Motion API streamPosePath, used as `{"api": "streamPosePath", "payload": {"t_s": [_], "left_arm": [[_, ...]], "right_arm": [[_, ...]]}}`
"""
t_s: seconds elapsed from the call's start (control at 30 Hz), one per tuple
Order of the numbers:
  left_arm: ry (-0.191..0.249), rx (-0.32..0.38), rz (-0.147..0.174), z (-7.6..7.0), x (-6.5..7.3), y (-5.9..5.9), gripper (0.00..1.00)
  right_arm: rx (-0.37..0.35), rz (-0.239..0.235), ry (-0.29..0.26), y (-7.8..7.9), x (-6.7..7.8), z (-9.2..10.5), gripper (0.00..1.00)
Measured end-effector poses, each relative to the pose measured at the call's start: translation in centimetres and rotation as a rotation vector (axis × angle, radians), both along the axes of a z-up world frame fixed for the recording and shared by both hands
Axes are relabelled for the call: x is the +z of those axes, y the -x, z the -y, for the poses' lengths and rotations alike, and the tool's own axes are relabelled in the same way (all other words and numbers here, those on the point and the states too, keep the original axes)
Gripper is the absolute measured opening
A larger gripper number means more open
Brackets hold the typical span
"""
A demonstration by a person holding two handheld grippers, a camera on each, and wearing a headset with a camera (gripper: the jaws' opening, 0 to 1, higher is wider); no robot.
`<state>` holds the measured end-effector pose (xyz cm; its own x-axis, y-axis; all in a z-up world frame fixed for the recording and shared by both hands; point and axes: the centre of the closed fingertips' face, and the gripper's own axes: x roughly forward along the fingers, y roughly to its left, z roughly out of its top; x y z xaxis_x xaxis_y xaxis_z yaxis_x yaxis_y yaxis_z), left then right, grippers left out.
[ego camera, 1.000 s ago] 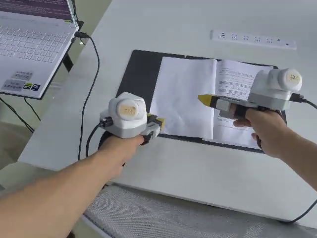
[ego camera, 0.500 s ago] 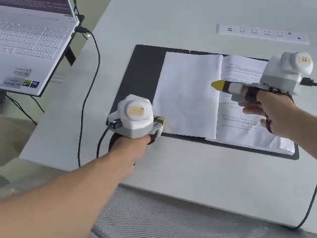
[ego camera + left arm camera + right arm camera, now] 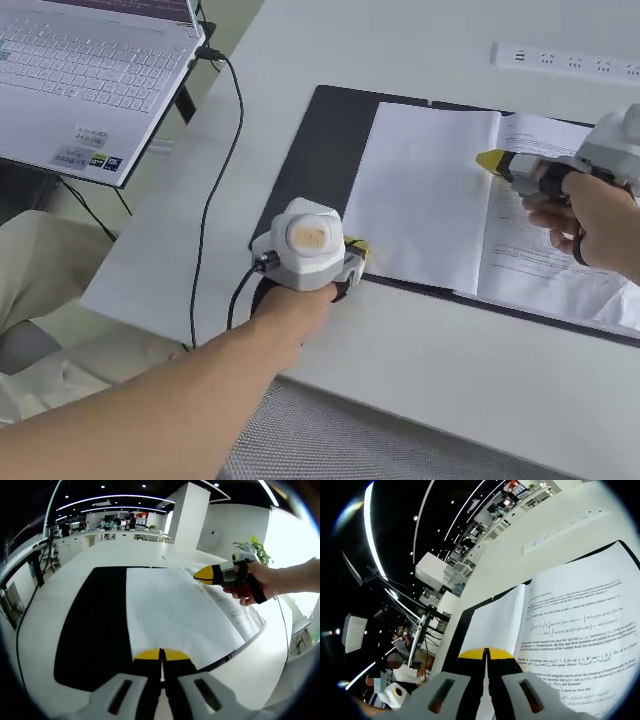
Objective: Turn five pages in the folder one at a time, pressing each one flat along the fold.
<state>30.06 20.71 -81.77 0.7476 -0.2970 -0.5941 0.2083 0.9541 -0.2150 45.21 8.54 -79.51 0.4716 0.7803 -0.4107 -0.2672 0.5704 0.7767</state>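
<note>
Folder [image 3: 310, 160] open and flat on the white surface [image 3: 420, 340], black cover bare at its left, blank page [image 3: 420, 195] in the middle, printed page [image 3: 540, 250] to the right. Left gripper [image 3: 355, 250] at the blank page's near edge, fingers [image 3: 147, 655] clenched with nothing between them. Right gripper [image 3: 490, 160] over the fold between the two pages, fingers likewise pressed together, empty. Laptop [image 3: 90, 80] at far left, power strip [image 3: 565, 60] beyond the folder.
</note>
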Motion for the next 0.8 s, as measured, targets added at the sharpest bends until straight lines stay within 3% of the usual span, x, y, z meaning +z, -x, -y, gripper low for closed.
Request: {"api": "streamPosePath", "payload": {"t_s": [0.1, 0.17, 0.33, 0.8], "left_arm": [[-0.016, -0.014, 0.0, 0.0, -0.1, -0.1, 0.0], [-0.026, -0.021, 0.0, 0.0, -0.3, -0.2, 0.0], [-0.053, -0.029, 0.004, 0.0, -0.5, -0.3, 0.0], [-0.036, -0.02, 0.016, 0.1, -0.3, 0.1, 0.0]], "right_arm": [[-0.021, -0.042, -0.009, -0.5, -0.9, 0.2, 0.0], [-0.042, -0.059, -0.045, -0.8, -0.8, 0.0, 0.0], [-0.107, -0.079, -0.079, -2.4, -0.7, -0.2, 0.0], [-0.233, -0.116, -0.077, -7.2, -1.1, -0.1, 0.0]]}}
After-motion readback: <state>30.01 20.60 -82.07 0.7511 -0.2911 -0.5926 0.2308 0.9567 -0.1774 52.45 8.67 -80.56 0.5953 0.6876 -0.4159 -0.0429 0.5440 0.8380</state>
